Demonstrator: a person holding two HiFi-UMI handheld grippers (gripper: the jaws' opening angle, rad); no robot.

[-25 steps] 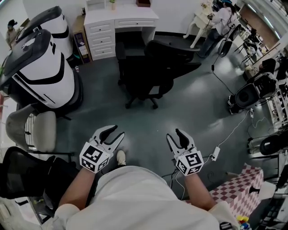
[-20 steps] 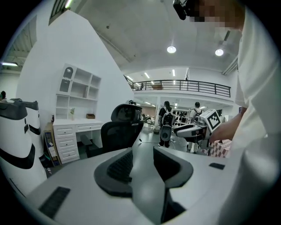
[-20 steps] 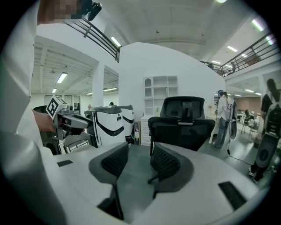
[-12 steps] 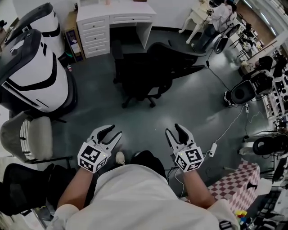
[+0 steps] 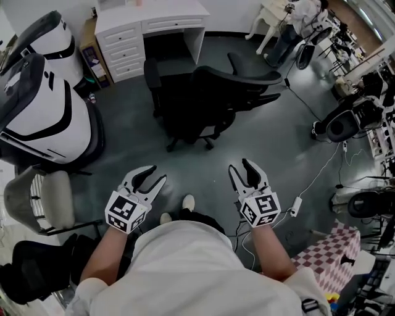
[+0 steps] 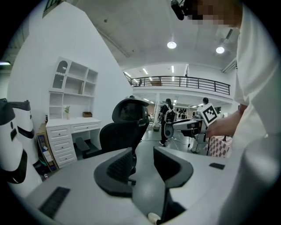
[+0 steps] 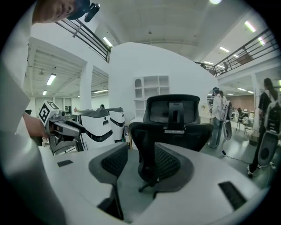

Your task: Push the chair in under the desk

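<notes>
While the office chair is sitting unpushed before the desk, the left gripper and right gripper are hovering half-open, empty.

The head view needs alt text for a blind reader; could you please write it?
A black office chair stands pulled out from a white desk. Nearer the camera, the person's left claw and right claw are held out, open and empty, short of the chair.

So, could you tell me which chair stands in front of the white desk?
The black office chair with a headrest, directly before the white desk. The pale cushioned chair and the other black chair sit at the head view's lower left.
</notes>
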